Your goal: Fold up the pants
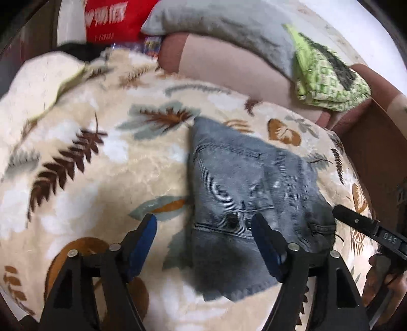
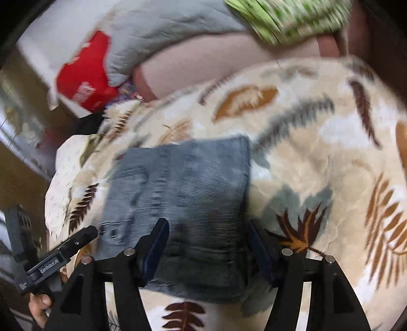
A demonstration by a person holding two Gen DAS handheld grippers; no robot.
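A home bedroom, it seems: a bed under a leaf-patterned plush blanket [image 1: 101, 163], a grey pillow [image 1: 229, 23], and folded green cloth [image 1: 328, 76] beside it.

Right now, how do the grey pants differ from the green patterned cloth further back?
The grey pants are plain grey corduroy; the green cloth is lime and white with a dark patch. The pants lie on the leaf-print blanket, right in front of both grippers; the green cloth sits further back on a pinkish cushion. Both look folded.

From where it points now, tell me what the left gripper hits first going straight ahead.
Probably the folded grey-blue corduroy pants; the open left gripper points down at their near left edge.
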